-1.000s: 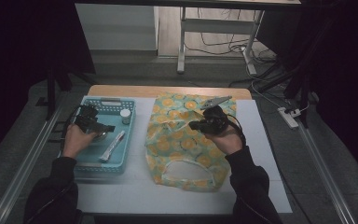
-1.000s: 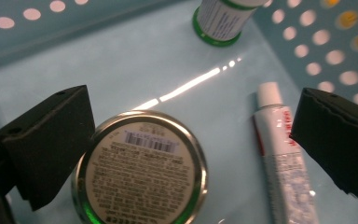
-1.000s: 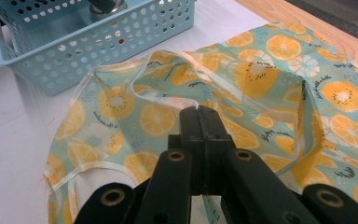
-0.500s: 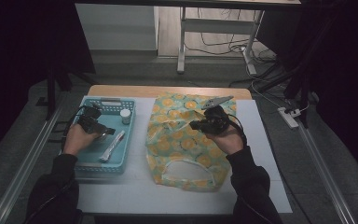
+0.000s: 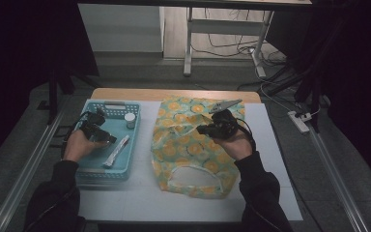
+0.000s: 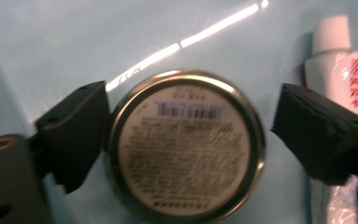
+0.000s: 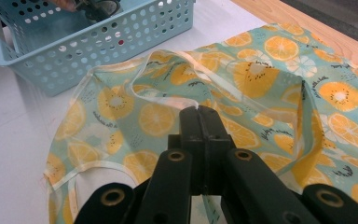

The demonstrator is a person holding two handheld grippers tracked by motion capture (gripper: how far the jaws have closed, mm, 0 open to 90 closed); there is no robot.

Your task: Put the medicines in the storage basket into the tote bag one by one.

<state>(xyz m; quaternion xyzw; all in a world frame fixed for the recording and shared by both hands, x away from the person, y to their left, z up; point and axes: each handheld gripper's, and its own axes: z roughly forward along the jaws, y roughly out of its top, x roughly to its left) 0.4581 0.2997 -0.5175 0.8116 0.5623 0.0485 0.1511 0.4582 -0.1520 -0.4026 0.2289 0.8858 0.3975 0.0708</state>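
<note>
High view: left gripper (image 5: 98, 131) down in blue basket (image 5: 107, 170), right gripper (image 5: 211, 128) on fruit-print bag (image 5: 186, 145) beside it; small white jar (image 5: 130, 121) and tube (image 5: 117, 151) in basket. Left gripper view: round tin (image 6: 186, 144) on basket floor between jaws; jaws just been closing, left jaw touching rim, right jaw apart. Right gripper view: jaws pressed together, pinching bag edge, lifted into fold.

A shiny metal tin (image 6: 186, 147) lies in a glossy perforated plastic basket (image 5: 89, 166); the fruit-print bag (image 5: 188, 145) looks like matt cloth.
</note>
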